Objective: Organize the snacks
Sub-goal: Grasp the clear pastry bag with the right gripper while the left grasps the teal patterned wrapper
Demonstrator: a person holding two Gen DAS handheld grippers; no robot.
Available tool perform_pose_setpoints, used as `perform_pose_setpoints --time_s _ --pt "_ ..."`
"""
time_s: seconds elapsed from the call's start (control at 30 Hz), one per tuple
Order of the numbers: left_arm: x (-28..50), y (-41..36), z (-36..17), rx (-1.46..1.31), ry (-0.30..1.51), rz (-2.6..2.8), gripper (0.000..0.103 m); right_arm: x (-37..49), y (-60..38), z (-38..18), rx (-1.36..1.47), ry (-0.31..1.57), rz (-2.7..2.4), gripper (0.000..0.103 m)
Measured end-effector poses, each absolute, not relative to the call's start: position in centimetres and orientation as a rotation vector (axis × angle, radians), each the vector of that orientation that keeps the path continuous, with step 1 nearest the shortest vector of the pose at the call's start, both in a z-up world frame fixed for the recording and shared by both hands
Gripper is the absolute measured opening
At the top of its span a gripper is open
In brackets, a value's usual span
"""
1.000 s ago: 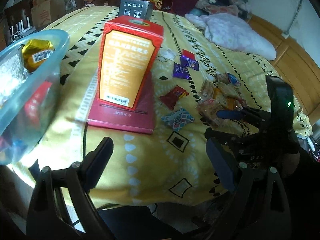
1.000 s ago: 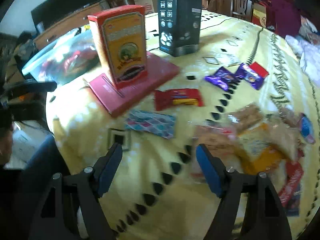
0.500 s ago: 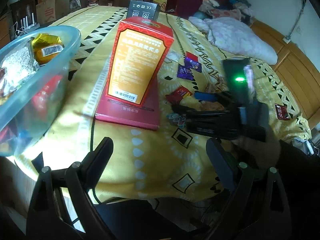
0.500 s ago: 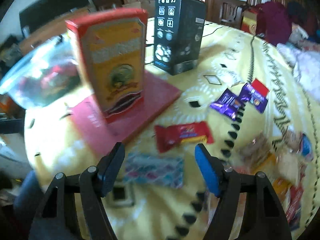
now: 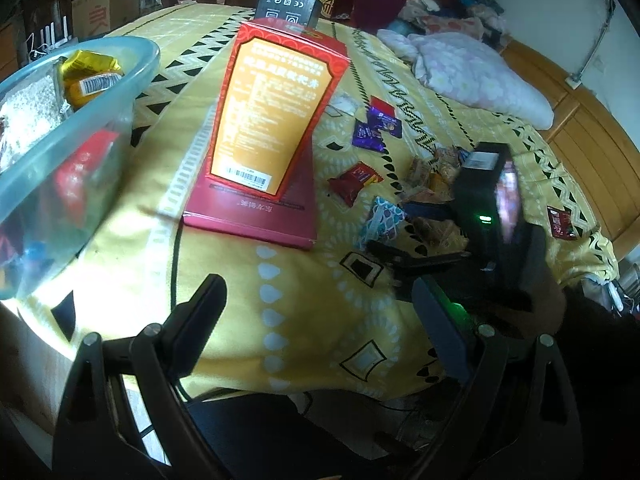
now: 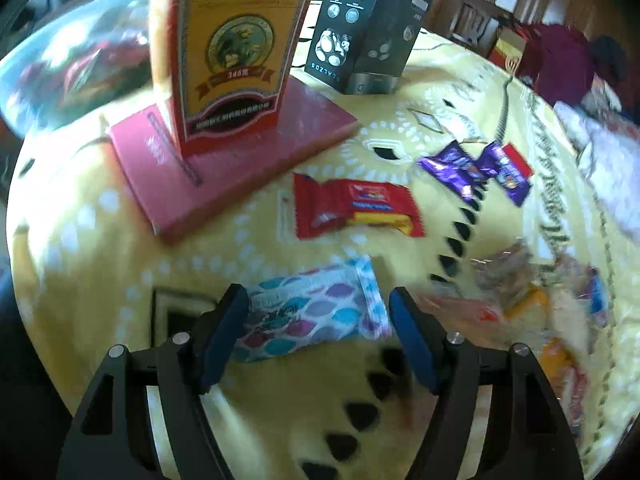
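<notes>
Tall box (image 6: 224, 52) stands on flat box (image 6: 236, 160) — snack packets (image 6: 352, 208) beside.

A white snack packet (image 6: 316, 314) with blue and purple scales lay flat on the yellow bedspread (image 6: 80, 264). Beyond it lay a red packet (image 6: 352, 210), then 2 purple packets (image 6: 476, 172).

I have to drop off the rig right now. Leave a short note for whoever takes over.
Right gripper: open, jaws straddling the white scale-patterned packet on the yellow cloth, pads not yet pressing.
Left gripper: open, empty, hovering near the table edge.
Clear tub, at the left: already holds several snacks, including a gold packet.
Still loose on the cloth: red packet, two purple packets, a heap of wrapped snacks to the right.
Next, probably: close on the patterned packet and carry it to the tub.
</notes>
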State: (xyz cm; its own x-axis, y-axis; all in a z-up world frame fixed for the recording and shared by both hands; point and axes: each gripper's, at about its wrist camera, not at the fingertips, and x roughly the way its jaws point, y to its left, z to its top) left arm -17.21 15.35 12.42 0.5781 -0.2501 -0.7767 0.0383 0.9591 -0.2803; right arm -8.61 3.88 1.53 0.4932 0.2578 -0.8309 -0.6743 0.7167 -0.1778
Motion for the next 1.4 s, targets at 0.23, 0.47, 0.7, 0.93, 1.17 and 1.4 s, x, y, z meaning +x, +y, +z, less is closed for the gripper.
perform_pose_setpoints --time_s 0.23,0.47,0.7,0.93,1.17,1.4 --pt "-16.8 14.1 12.2 -0.223 0.947 -0.2 0.095 -9.4 -3.8 6.4 -0.268 0.866 0.635 0.083" --pt "-15.5 12.2 11.5 -0.197 0.98 -0.254 0.095 -5.9 -5.2 3.6 -0.168 1.025 0.6 0.083" --pt "-12.2 7.8 10.2 -0.136 0.98 -0.325 0.091 -2.5 -5.4 0.4 -0.121 1.115 0.54 0.075" --pt "-7.4 6.2 7.3 -0.133 0.994 -0.314 0.076 -3.6 -7.6 2.6 -0.043 1.074 0.604 0.057" --pt "-5.9 5.4 4.2 -0.035 1.039 -0.266 0.047 -5.9 -9.5 5.4 0.062 1.016 0.627 0.057" --pt "-7.0 6.4 7.9 -0.089 0.973 -0.262 0.026 -6.5 -9.8 6.5 0.054 0.966 0.608 0.057"
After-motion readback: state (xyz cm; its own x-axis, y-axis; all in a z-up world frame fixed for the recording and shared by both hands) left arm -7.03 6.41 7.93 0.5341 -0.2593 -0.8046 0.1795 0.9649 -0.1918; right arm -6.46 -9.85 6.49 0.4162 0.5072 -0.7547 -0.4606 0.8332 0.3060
